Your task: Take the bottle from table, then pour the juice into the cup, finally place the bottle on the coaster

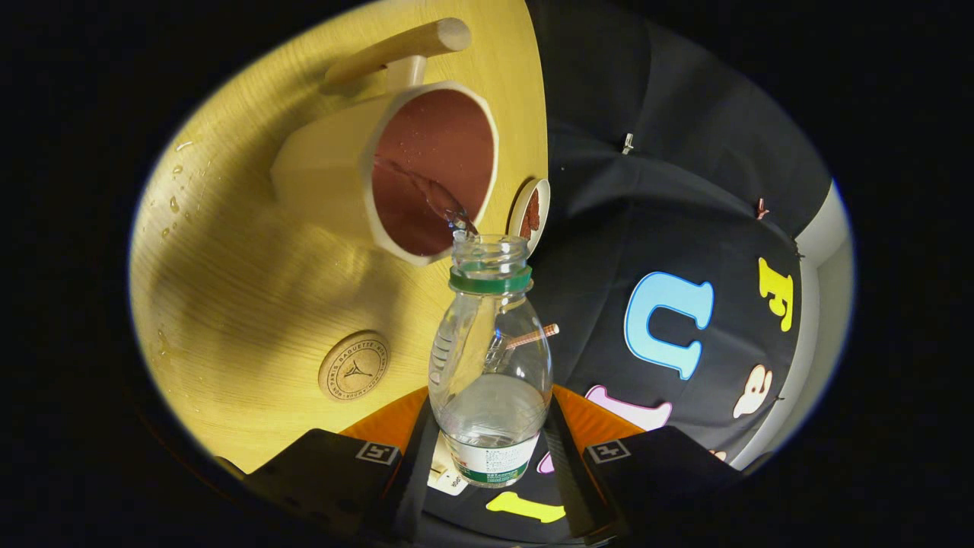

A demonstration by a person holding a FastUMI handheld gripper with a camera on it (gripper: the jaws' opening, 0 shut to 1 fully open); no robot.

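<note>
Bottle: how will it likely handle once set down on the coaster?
The bottle, clamped in the tool, looks like thin clear plastic, so probably squashy. Little liquid remains, so likely light. Tall and narrow, it may tip on the coaster.

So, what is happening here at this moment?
A hand-held gripper has its jaws shut on a clear plastic bottle, which is tipped toward a cream cup with a wooden handle. A thin stream runs from the open bottle mouth into the cup. The round wooden coaster lies bare on the yellow table, nearer the jaws. Some drops show on the table beyond the cup.
</note>
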